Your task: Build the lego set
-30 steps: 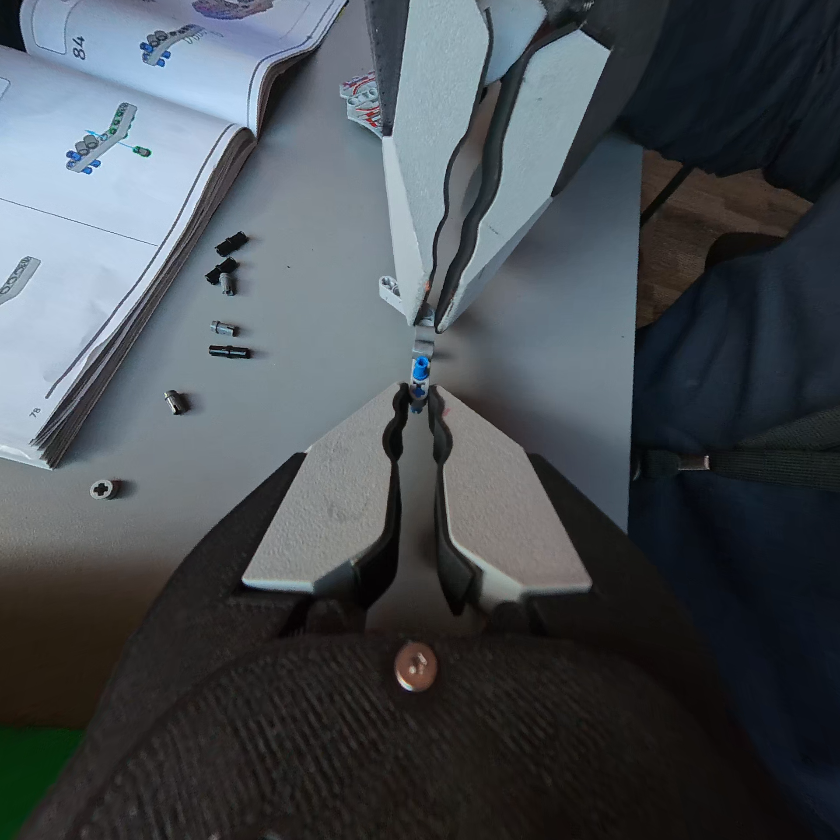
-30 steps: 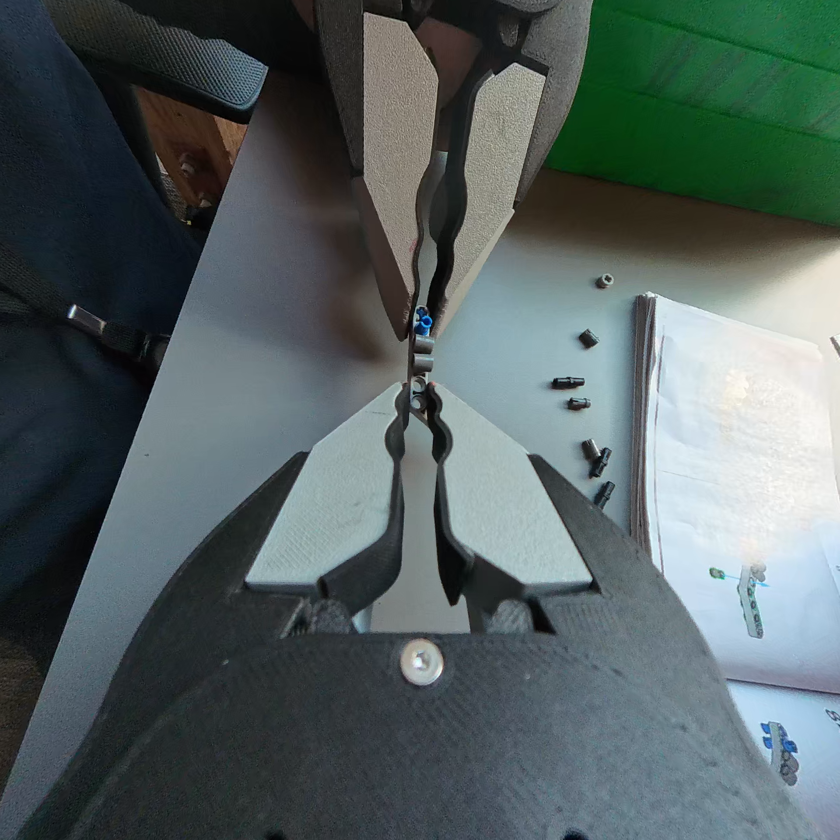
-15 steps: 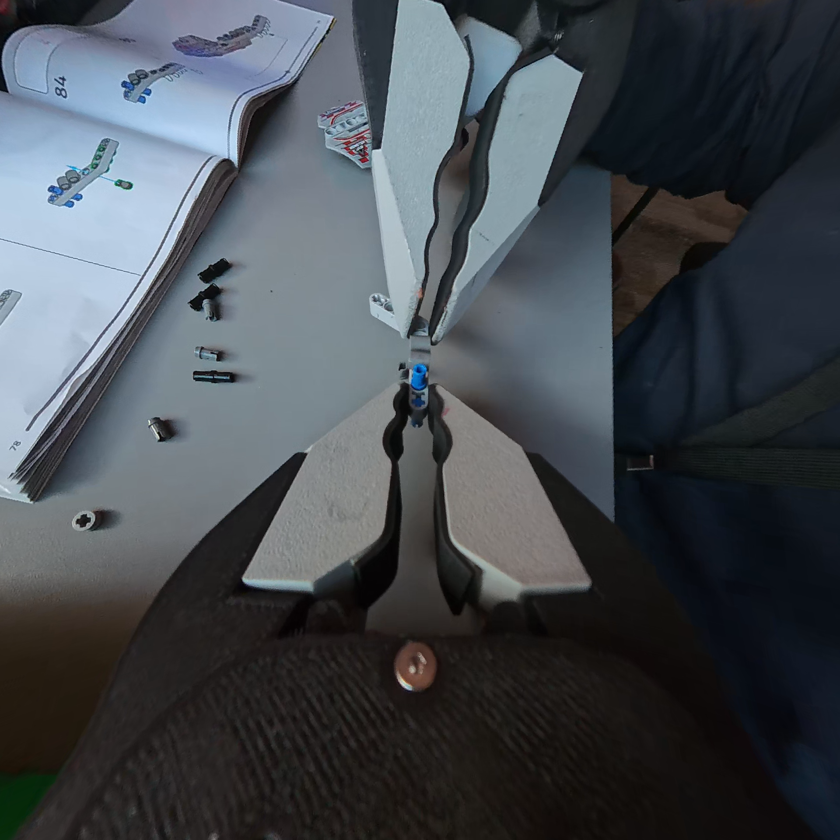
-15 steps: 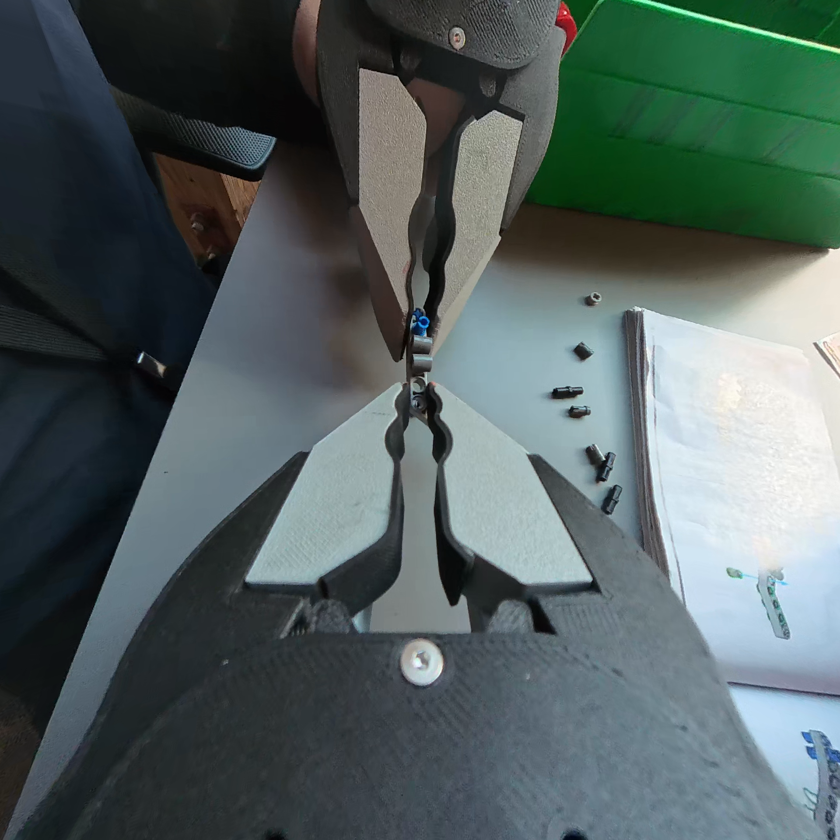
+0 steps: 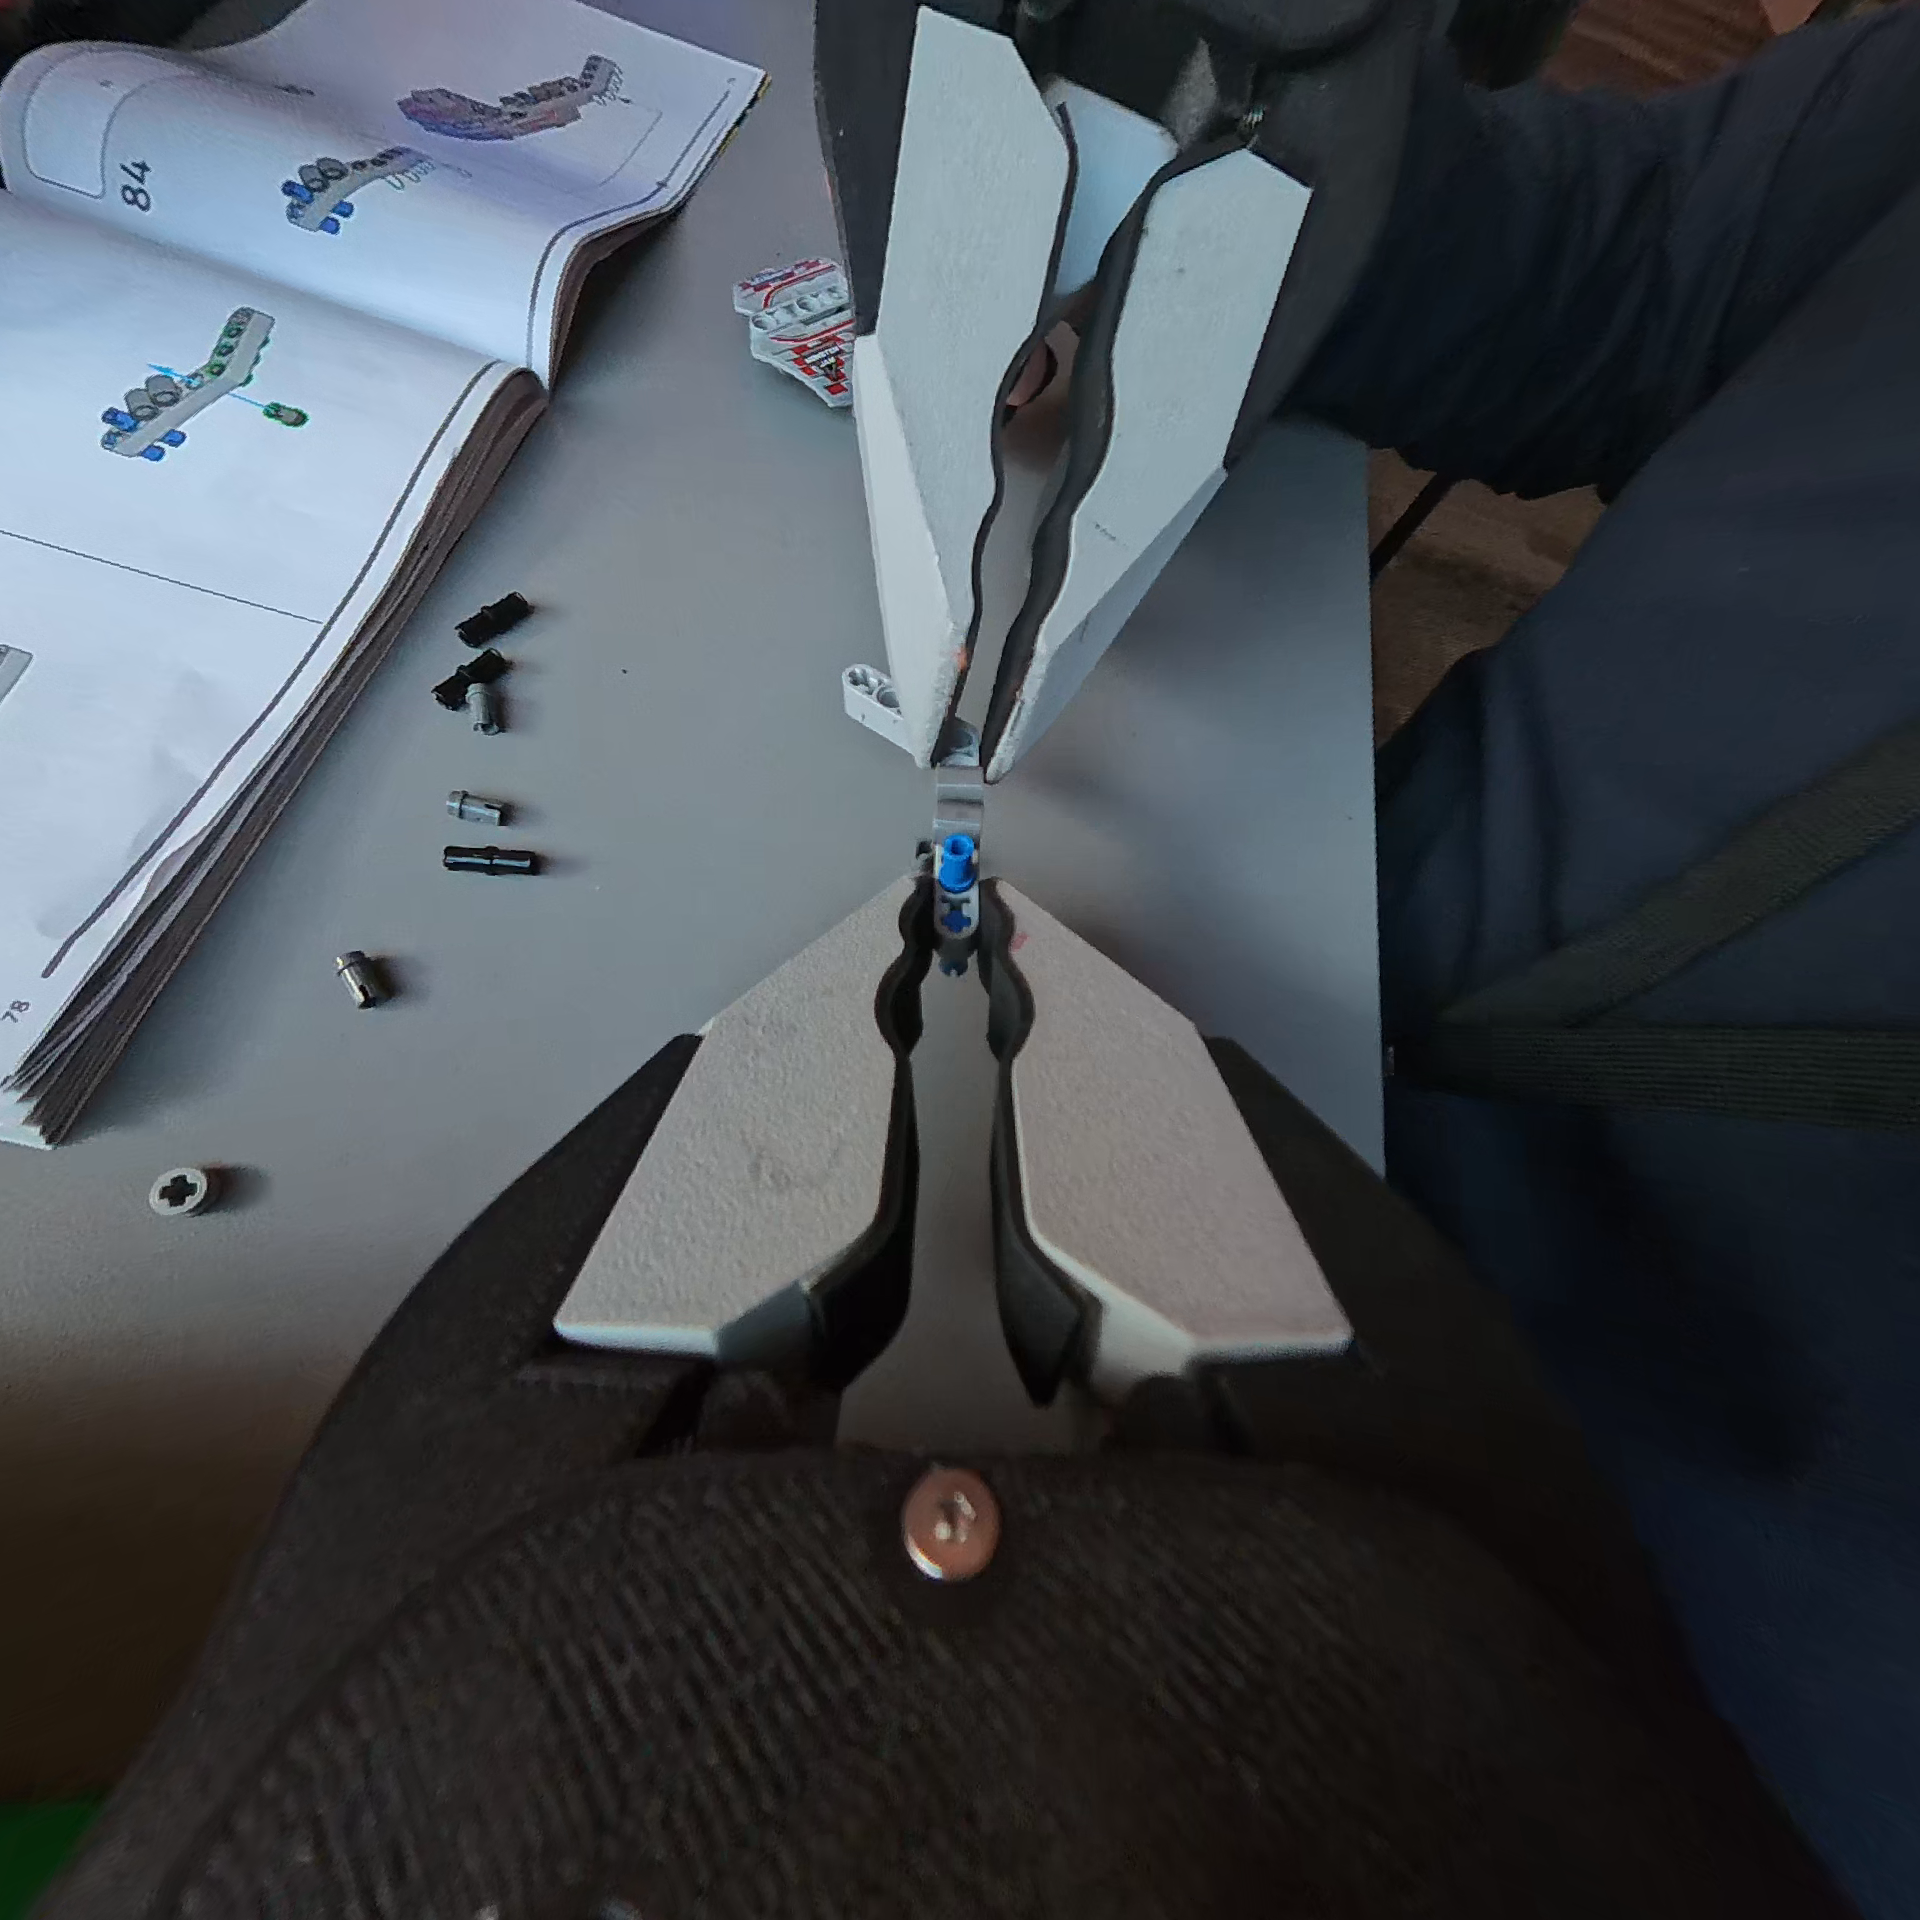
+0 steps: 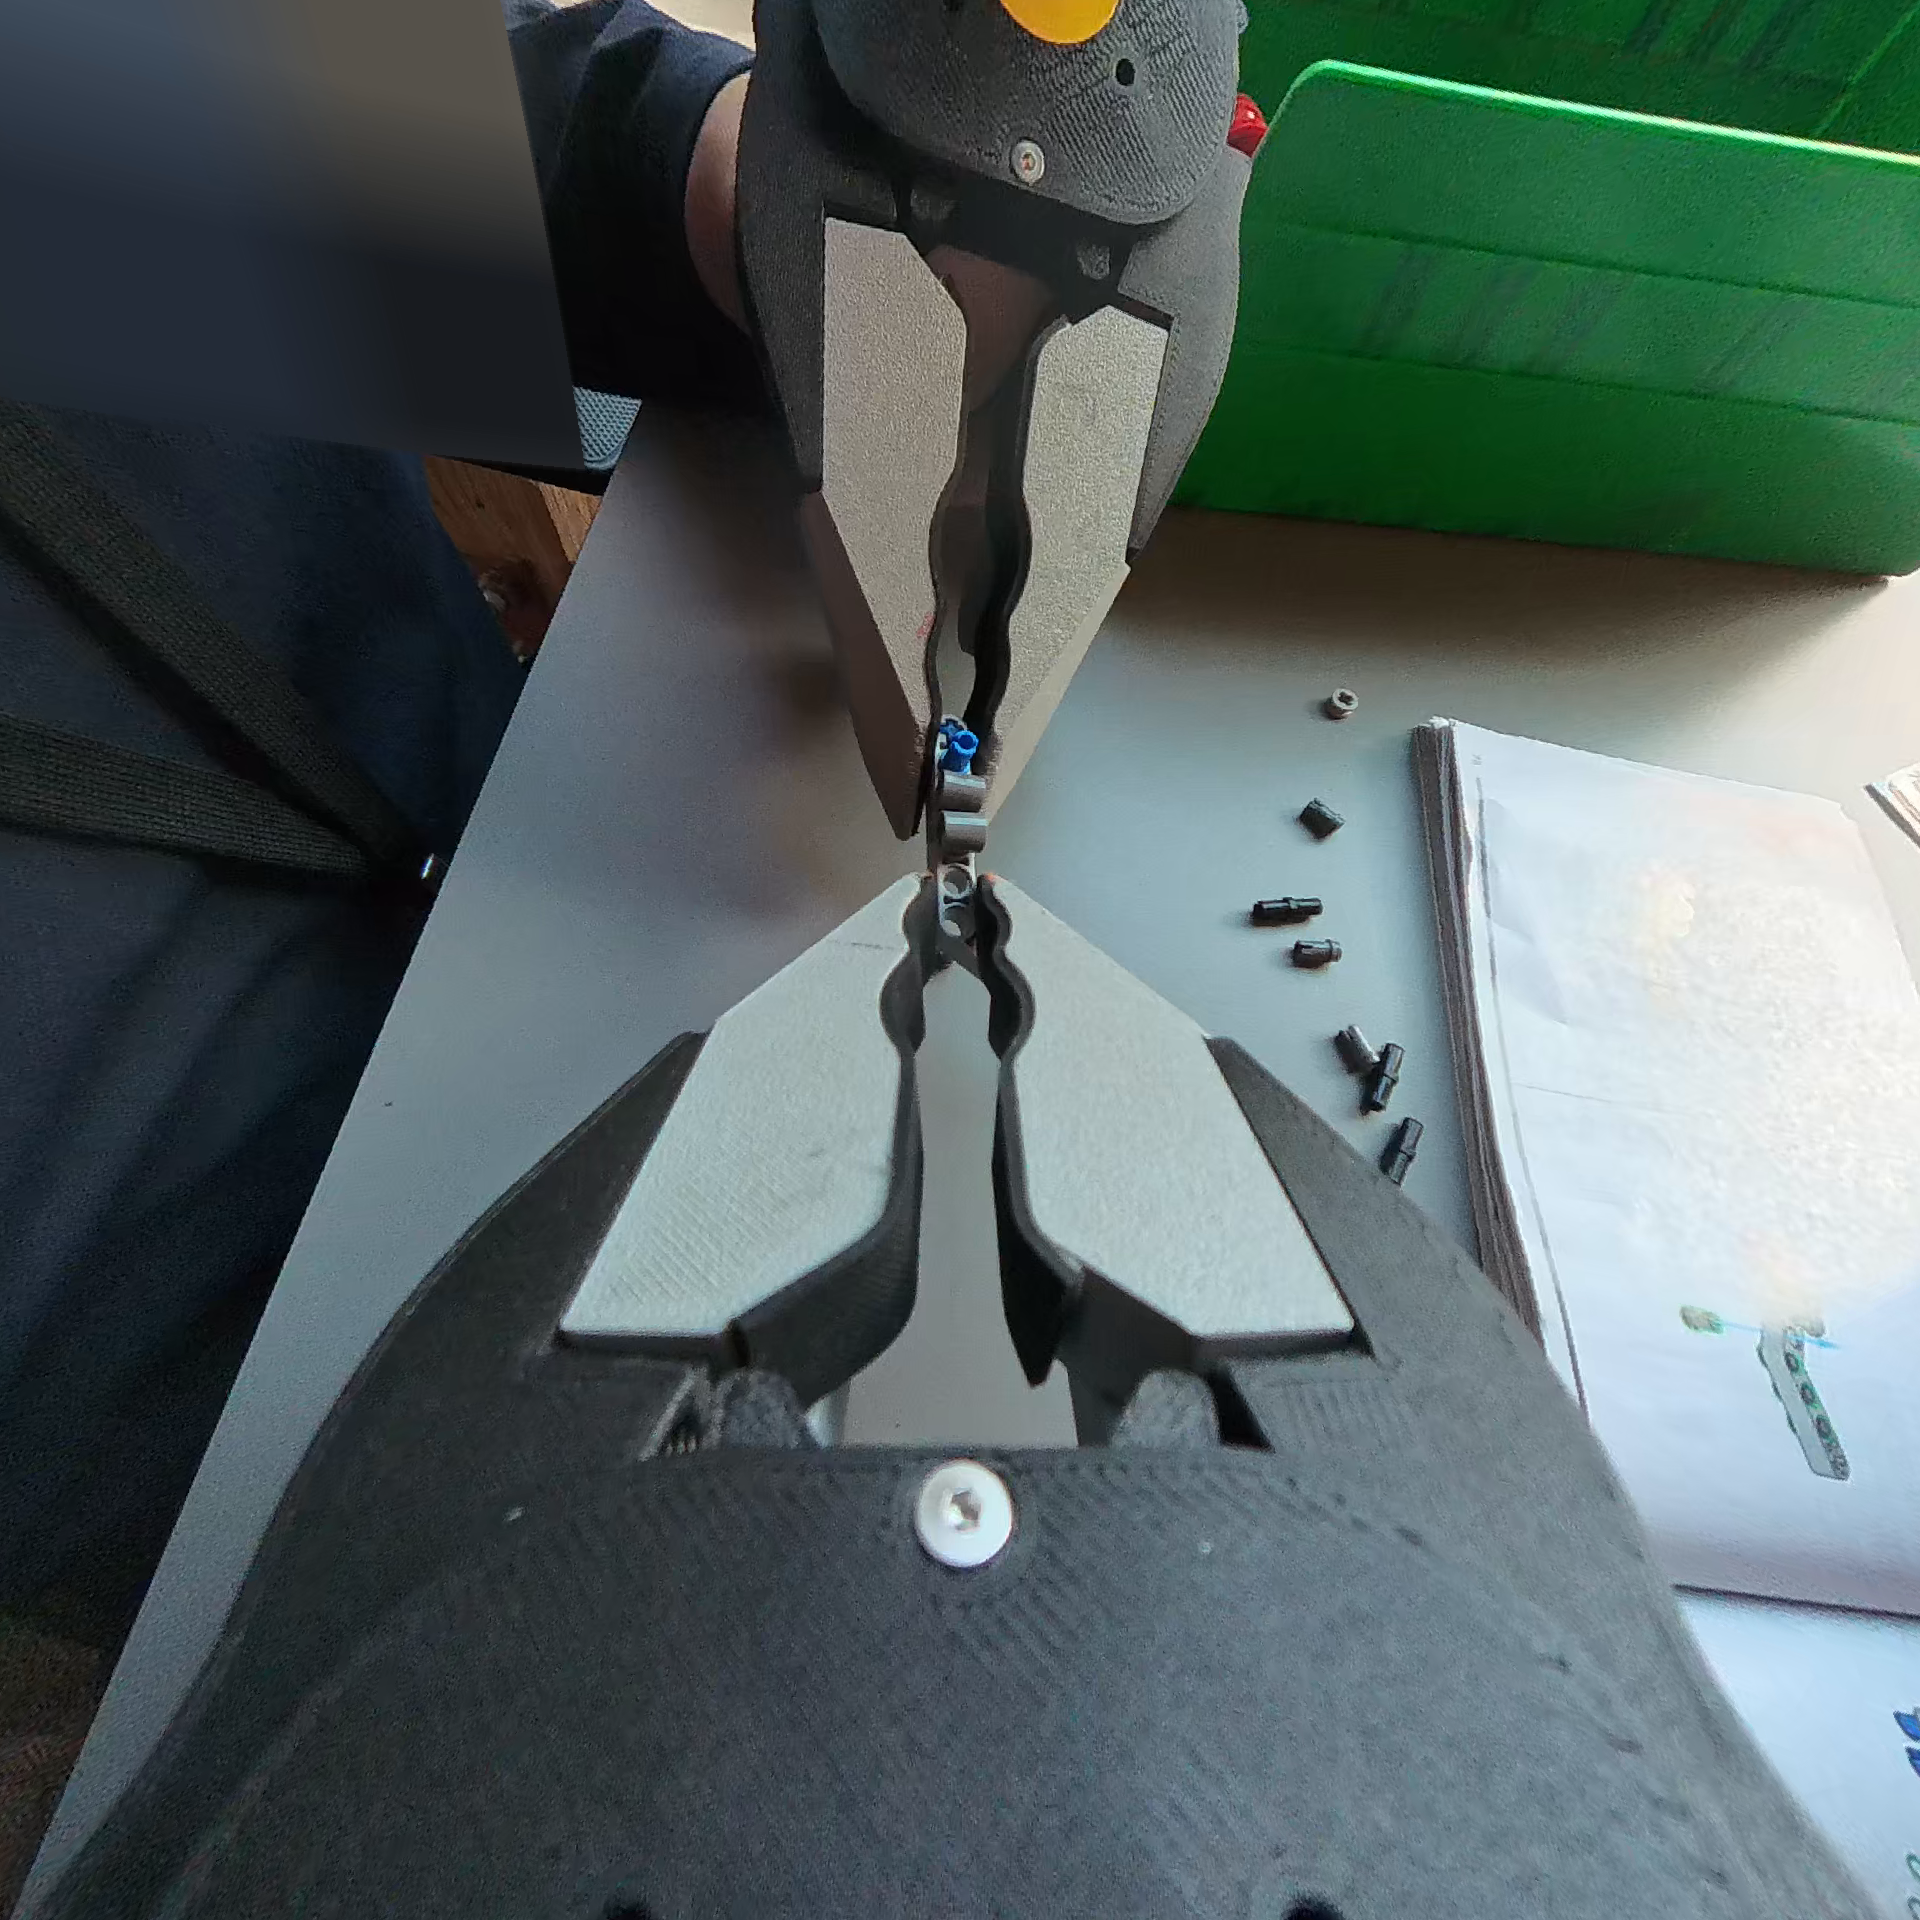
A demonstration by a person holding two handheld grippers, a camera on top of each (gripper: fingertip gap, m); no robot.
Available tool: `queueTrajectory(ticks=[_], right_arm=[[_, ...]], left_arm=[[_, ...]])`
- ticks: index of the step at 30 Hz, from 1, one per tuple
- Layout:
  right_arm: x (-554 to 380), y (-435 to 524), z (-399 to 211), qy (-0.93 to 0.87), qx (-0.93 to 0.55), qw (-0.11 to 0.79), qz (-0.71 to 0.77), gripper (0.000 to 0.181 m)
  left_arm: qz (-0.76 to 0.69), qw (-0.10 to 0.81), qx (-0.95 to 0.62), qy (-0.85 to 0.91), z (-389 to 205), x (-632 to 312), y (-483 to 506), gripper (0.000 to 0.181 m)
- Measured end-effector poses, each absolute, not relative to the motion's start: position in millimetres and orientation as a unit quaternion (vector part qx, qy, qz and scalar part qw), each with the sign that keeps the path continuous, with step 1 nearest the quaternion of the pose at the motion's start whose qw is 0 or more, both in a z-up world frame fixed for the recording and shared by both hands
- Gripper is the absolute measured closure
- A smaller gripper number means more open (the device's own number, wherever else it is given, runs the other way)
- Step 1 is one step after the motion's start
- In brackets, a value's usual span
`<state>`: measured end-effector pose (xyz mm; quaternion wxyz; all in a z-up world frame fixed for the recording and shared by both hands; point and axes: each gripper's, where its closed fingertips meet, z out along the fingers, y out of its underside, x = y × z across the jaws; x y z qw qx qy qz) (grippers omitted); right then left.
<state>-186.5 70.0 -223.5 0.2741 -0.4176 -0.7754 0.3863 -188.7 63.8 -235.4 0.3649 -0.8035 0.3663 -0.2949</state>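
Observation:
A thin grey lego beam [image 5: 957,802] with a blue pin [image 5: 955,864] in it hangs in the air above the grey table [image 5: 727,935], held from both ends. My left gripper [image 5: 954,906] is shut on the end with the blue pin. My right gripper [image 5: 962,761] comes in from the top of the left wrist view and is shut on the other end. In the right wrist view my right gripper [image 6: 954,900] grips the beam [image 6: 960,826], and the left gripper [image 6: 951,795] faces it tip to tip, with the blue pin [image 6: 960,744] between its fingers.
An open instruction booklet [image 5: 208,540] lies on the left, also in the right wrist view [image 6: 1683,1091]. Loose black and grey pins [image 5: 488,858] and a grey bush [image 5: 187,1191] lie beside it. A white connector [image 5: 871,690], stickered panels [image 5: 792,332], a green bin [image 6: 1558,332] and the table edge [image 5: 1369,831] are near. The grippers are tip to tip, or close to it. About 12 cm separates my left fingertips from the grey bush [image 5: 187,1191]. The right camera catches it too, in the right wrist view [image 6: 1345,703].
Both grippers stay shut on the beam, tip to tip. The right wrist camera has tilted up, so more of the left gripper's body and the green bin now show.

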Motion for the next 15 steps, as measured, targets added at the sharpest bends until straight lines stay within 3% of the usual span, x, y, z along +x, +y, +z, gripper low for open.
queueTrajectory(ticks=[8,15], right_arm=[[-187,71,-223,-0.776,-0.414,0.284,0.382,0.177],[-191,84,-215,-0.792,-0.365,0.398,0.285,0.168]], left_arm=[[-0.286,0.373,-0.802,0.369,-234,-189,64,0.176],[-0.411,0.357,-0.795,0.267,-217,-188,69,0.177]])
